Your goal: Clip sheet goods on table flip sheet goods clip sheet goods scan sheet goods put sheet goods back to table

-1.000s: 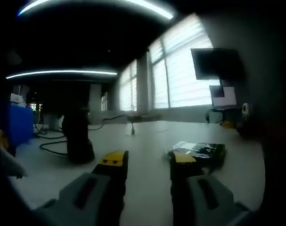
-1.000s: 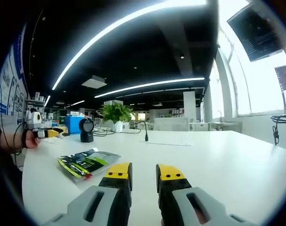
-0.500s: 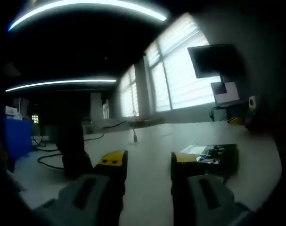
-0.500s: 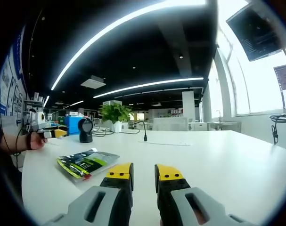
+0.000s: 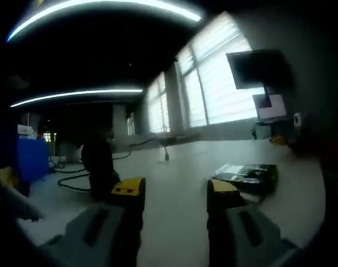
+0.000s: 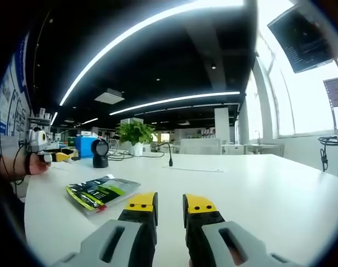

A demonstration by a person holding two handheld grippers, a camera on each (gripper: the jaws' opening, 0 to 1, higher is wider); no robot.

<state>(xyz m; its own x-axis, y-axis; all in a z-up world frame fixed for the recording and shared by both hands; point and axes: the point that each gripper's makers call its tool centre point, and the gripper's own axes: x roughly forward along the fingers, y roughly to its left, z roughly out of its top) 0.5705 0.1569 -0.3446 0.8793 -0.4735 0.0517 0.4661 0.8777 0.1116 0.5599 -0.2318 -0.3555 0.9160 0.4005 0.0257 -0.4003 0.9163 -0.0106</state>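
I judge I am at the very first step, the first clip, with nothing yet gripped; my left tongs (image 5: 169,192) stand well open and hold nothing, hovering low over the white tabletop (image 5: 174,167), and my right tongs (image 6: 170,203) have only a narrow gap between their yellow tips and hold nothing either; the sheet goods, a flat green and black printed packet (image 6: 102,192), lies flat on the tabletop, ahead and to the left of my right tongs, and in the left gripper view it (image 5: 246,175) sits just ahead and right of my right-hand jaw; the next move, as I read it, calls for one pair of tongs to come in low at a free edge of the packet, since it lies flat with little lip to catch; the barcode scanner (image 6: 100,153) stands further back, well apart from the packet, with cables trailing beside it; the tabletop to the right of the packet is bare and wide, so there is ample room to flip; my left hand (image 6: 32,164) shows near the tabletop's left edge.
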